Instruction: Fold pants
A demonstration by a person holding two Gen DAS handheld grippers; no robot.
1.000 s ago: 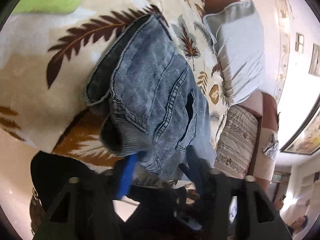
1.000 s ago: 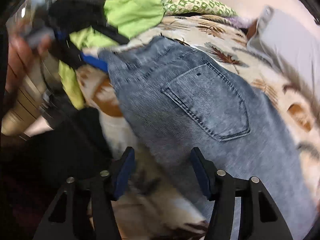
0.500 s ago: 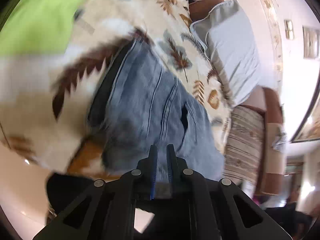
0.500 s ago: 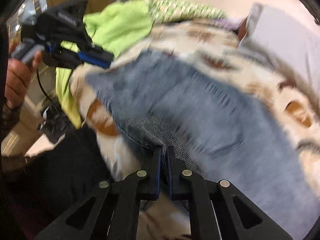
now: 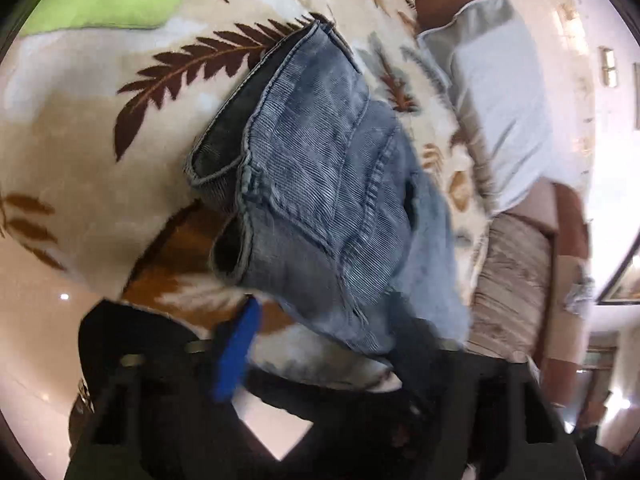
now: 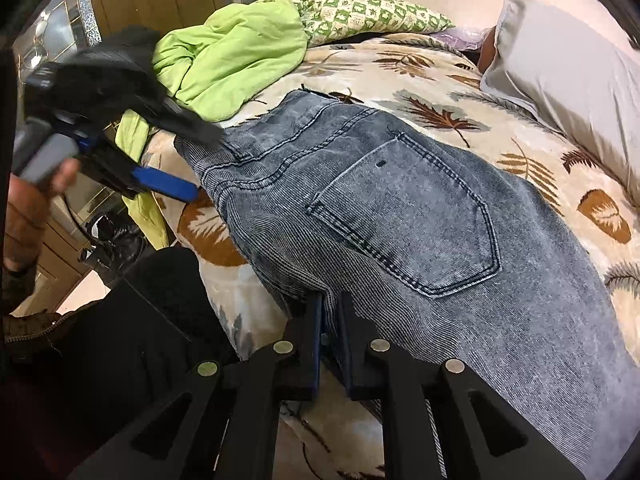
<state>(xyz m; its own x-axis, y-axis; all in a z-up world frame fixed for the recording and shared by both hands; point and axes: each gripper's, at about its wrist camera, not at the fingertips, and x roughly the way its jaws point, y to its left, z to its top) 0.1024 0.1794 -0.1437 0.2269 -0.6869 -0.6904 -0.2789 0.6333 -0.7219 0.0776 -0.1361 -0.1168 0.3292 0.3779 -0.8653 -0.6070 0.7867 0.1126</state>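
Faded blue jeans (image 6: 400, 216) lie back-pocket-up on a leaf-patterned blanket (image 6: 460, 92). My right gripper (image 6: 330, 312) is shut on the near side edge of the jeans, with denim pinched between its black fingers. At the waistband end, my left gripper (image 6: 202, 164) has its jaws opening, one finger above the waistband corner and the blue pad (image 6: 168, 186) below it. In the left wrist view the folded waist end of the jeans (image 5: 320, 184) lies ahead, and its near edge hangs between the spread fingers of the left gripper (image 5: 326, 312) without being pressed.
A lime-green garment (image 6: 228, 60) and a green patterned pillow (image 6: 360, 12) are heaped at the head of the bed. A grey pillow (image 6: 572, 80) lies along the far side. A black-clothed leg (image 6: 120, 340) of the person stands against the bed's near edge.
Both grippers closed half a second ago. Since then the left one has spread its fingers again at the waistband, while the right one stays pinched on the jeans' side edge.
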